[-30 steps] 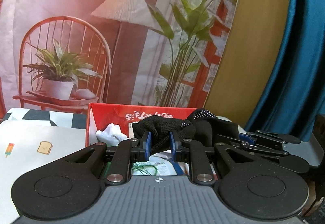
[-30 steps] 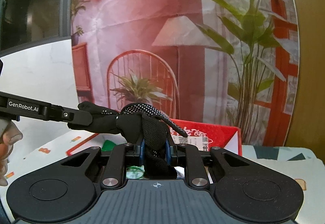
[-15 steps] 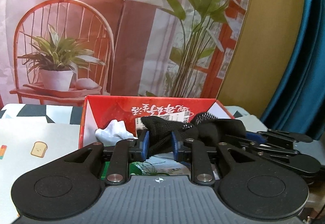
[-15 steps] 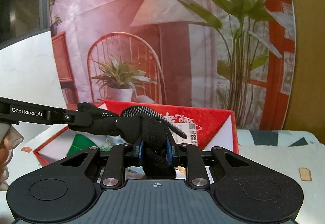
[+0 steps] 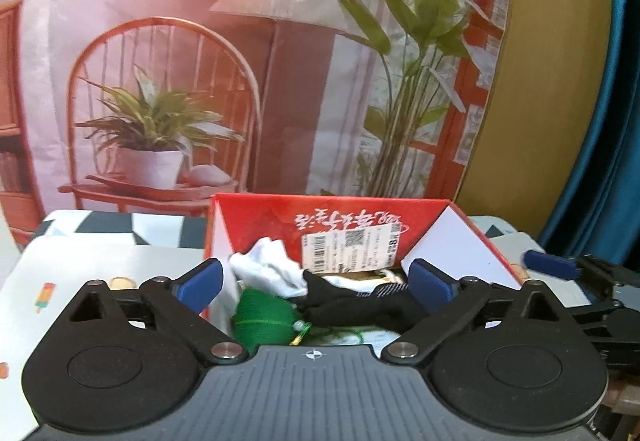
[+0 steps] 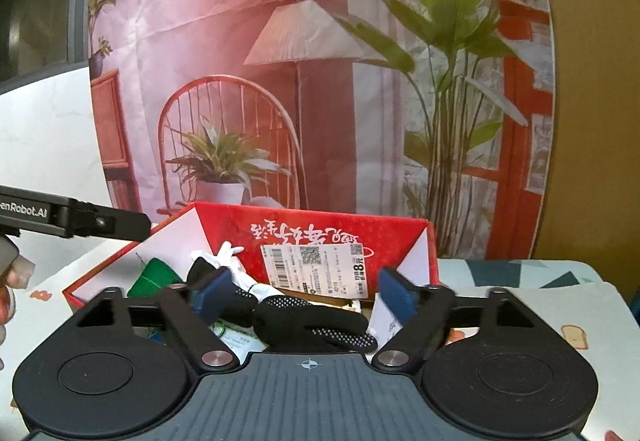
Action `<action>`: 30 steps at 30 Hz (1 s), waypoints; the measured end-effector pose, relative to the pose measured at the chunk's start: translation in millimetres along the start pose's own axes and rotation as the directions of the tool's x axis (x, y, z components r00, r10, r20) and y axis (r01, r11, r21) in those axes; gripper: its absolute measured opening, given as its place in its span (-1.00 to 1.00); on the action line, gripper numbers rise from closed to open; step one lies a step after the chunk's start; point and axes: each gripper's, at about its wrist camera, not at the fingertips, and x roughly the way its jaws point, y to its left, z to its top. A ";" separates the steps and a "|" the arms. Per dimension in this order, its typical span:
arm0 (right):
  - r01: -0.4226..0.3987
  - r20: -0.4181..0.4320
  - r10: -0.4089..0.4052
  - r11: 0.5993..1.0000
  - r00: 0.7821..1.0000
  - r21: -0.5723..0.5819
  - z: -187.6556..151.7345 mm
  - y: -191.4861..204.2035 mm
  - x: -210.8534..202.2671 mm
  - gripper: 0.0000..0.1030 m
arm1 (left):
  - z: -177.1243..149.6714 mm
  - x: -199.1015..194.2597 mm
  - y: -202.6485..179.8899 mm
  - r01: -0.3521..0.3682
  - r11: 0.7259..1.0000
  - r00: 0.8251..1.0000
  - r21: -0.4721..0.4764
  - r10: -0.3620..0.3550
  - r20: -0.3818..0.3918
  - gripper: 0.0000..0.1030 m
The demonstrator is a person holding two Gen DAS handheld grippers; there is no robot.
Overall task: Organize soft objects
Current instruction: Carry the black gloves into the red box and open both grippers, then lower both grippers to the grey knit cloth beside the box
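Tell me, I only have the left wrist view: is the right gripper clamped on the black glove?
Observer: No. The right gripper has its jaws opening, and the black glove lies in the red box between them with the pads off it.
Operator: Can you see a hand anywhere?
Observer: Yes, a person's fingers show at the far left edge of the right wrist view.

L gripper (image 5: 316,281) & R gripper (image 6: 304,295): fingers opening wide, nothing pinched, both angled down.
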 end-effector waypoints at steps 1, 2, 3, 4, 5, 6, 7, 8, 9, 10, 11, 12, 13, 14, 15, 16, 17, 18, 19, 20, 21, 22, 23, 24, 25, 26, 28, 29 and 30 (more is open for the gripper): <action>0.001 0.006 -0.001 1.000 1.000 0.001 -1.1 0.4 -3.5 0.87 | -1.3 -2.9 -0.2 -0.016 1.000 1.000 0.002 0.016 -0.005 1.00; 0.000 0.013 0.000 1.000 1.000 0.003 -2.5 1.1 -7.6 0.92 | -3.4 -6.2 -0.3 -0.032 0.999 0.999 0.003 0.032 -0.007 1.00; -0.001 0.018 0.001 1.000 1.000 0.006 -3.9 1.6 -11.4 0.99 | -5.9 -9.2 0.1 -0.042 0.999 0.999 0.005 0.042 -0.009 1.00; 0.000 0.021 0.000 1.000 1.000 0.008 -5.1 1.7 -14.8 0.99 | -8.8 -12.5 0.4 -0.053 0.999 0.999 0.008 0.053 -0.012 1.00; 0.002 0.023 -0.002 1.000 1.000 0.012 -6.7 2.0 -18.4 0.99 | -12.0 -15.7 0.4 -0.062 0.998 0.998 0.010 0.062 -0.016 1.00; 0.005 0.024 -0.005 1.000 1.000 0.015 -8.5 2.2 -21.9 0.99 | -15.4 -19.0 0.7 -0.069 0.998 0.997 0.012 0.069 -0.018 1.00; 0.011 0.025 -0.011 1.000 1.000 0.017 -10.7 2.2 -25.0 0.99 | -18.8 -22.2 1.7 -0.072 0.997 0.997 0.014 0.072 -0.019 1.00; 0.018 0.025 -0.019 1.000 1.000 0.019 -13.2 1.9 -28.2 0.99 | -22.7 -25.7 2.6 -0.075 0.997 0.997 0.014 0.076 -0.020 1.00; 0.025 0.026 -0.026 0.999 0.999 0.022 -15.7 1.5 -31.2 0.99 | -25.6 -28.1 3.2 -0.079 0.997 0.997 0.015 0.080 -0.020 1.00; 0.030 0.029 -0.031 0.999 0.999 0.024 -18.6 0.7 -34.4 0.99 | -29.4 -31.4 4.0 -0.084 0.996 0.996 0.016 0.085 -0.019 1.00; 0.037 0.032 -0.037 0.999 0.999 0.029 -22.1 -0.1 -37.9 0.99 | -33.9 -34.9 5.1 -0.091 0.996 0.996 0.019 0.091 -0.017 1.00; 0.044 0.036 -0.045 0.998 0.998 0.034 -26.0 -1.2 -41.6 0.99 | -38.1 -37.9 6.2 -0.097 0.995 0.995 0.021 0.098 -0.016 1.00; 0.050 0.041 -0.051 0.998 0.998 0.038 -29.9 -2.4 -44.7 0.99 | -42.4 -40.8 7.2 -0.107 0.994 0.994 0.022 0.107 -0.015 1.00; 0.057 0.044 -0.059 0.997 0.997 0.045 -34.7 -3.6 -48.1 0.99 | -46.8 -43.0 8.5 -0.117 0.993 0.993 0.021 0.117 -0.013 1.00; 0.063 0.045 -0.065 0.997 0.997 0.050 -39.3 -4.6 -50.9 0.99 | -50.5 -44.9 9.6 -0.125 0.992 0.992 0.019 0.125 -0.013 1.00; 0.069 0.046 -0.072 0.996 0.996 0.056 -44.6 -5.9 -53.6 0.99 | -55.3 -46.2 11.1 -0.132 0.991 0.991 0.016 0.132 -0.013 1.00; 0.076 0.045 -0.079 0.995 0.996 0.062 -49.9 -7.3 -55.7 0.99 | -59.7 -46.6 12.0 -0.138 0.990 0.990 0.013 0.139 -0.016 1.00; 0.083 0.040 -0.086 0.994 0.996 0.067 -54.9 -9.1 -56.8 0.99 | -64.8 -45.9 13.6 -0.144 0.990 0.989 0.008 0.144 -0.023 1.00; 0.089 0.029 -0.092 0.993 0.995 0.074 -60.6 -10.4 -57.4 0.99 | -69.2 -45.1 14.9 -0.146 0.989 0.989 0.003 0.146 -0.033 1.00; 0.096 0.011 -0.097 0.992 0.995 0.081 -66.8 -11.8 -57.0 0.99 | -73.9 -43.1 15.9 -0.149 0.989 0.988 -0.002 0.149 -0.047 1.00; 0.101 -0.009 -0.101 0.991 0.995 0.086 -72.4 -13.1 -55.4 0.99 | -78.2 -40.1 16.9 -0.151 0.989 0.987 -0.007 0.150 -0.065 1.00; 0.105 -0.027 -0.103 0.991 0.994 0.088 -78.3 -13.8 -54.3 0.99 | -83.3 -37.1 17.7 -0.150 0.989 0.985 -0.011 0.149 -0.083 1.00; 0.110 -0.045 -0.106 0.990 0.993 0.083 -85.4 -13.8 -52.8 0.99 | -87.5 -34.6 18.2 -0.149 0.989 0.984 -0.014 0.147 -0.096 1.00; 0.117 -0.062 -0.112 0.990 0.992 0.076 -91.2 -13.8 -50.6 0.99 | -91.8 -31.5 18.4 -0.147 0.989 0.984 -0.014 0.145 -0.107 1.00; 0.125 -0.081 -0.119 0.990 0.990 0.069 -96.3 -13.5 -47.7 0.99 | -95.4 -28.8 18.2 -0.147 0.989 0.982 -0.012 0.145 -0.118 1.00; 0.131 -0.098 -0.124 0.989 0.987 0.066 -100.6 -13.4 -44.9 0.99 | -99.0 -25.9 18.1 -0.149 0.989 0.981 -0.009 0.147 -0.127 1.00; 0.141 -0.132 -0.131 0.988 0.983 0.068 -109.1 -13.8 -39.1 0.99 | -106.4 -18.7 18.1 -0.154 0.988 0.977 0.002 0.152 -0.152 1.00; 0.144 -0.148 -0.132 0.987 0.980 0.071 -112.9 -14.3 -36.4 0.99 | -110.0 -15.6 18.3 -0.156 0.988 0.975 0.007 0.155 -0.162 1.00; 0.147 -0.162 -0.133 0.986 0.978 0.073 -116.2 -15.0 -34.0 0.99 | -113.4 -12.5 18.4 -0.157 0.987 0.972 0.013 0.157 -0.173 1.00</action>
